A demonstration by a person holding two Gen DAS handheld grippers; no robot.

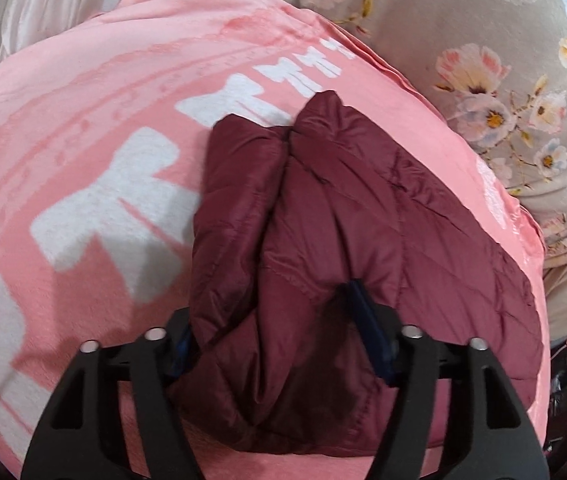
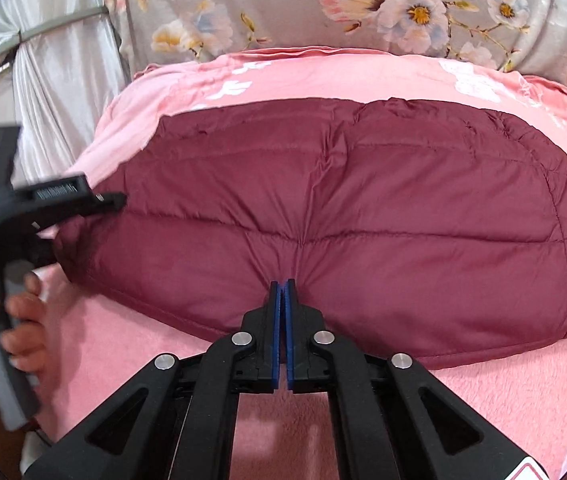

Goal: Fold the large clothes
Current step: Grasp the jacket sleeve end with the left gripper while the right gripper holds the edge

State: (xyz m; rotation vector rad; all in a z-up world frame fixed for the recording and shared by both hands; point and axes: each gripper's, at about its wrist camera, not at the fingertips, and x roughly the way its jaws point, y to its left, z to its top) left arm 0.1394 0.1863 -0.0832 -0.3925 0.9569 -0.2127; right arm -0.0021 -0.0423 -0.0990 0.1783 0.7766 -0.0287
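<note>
A dark red quilted jacket [image 2: 363,220] is laid on a pink blanket [image 2: 323,76] with white marks, and the blanket is spread over a grey sheet with printed flowers [image 2: 383,4]. In the right wrist view the jacket is seen folded into a broad flat shape, with its long near edge toward the camera. In the left wrist view [image 1: 323,220] its end is seen, where two padded rolls of cloth lie side by side.

The right gripper [image 2: 283,286] is closed completely; its blue pads [image 2: 276,320] are pressed together, and its tip is set against the near edge of the jacket, where the cloth is puckered. Whether a thin fold of cloth is caught between the pads cannot be told.

The left gripper [image 1: 279,320] is placed at the left end of the jacket, pointed downward at a slope. Its jaws are held at a middle width, with a thick bunch of the jacket between them. One blue pad [image 1: 367,320] is seen at the side of this bunch; the other is mostly hidden by the cloth, so it cannot be told whether the cloth is squeezed.

In the right wrist view the left gripper [image 2: 111,200] is seen from the side, blurred, and its grey handle is wrapped by a hand [image 2: 11,320] beside the left end of the jacket.

A pale curtain [image 2: 55,80] is hung beyond the blanket, left of the jacket.
</note>
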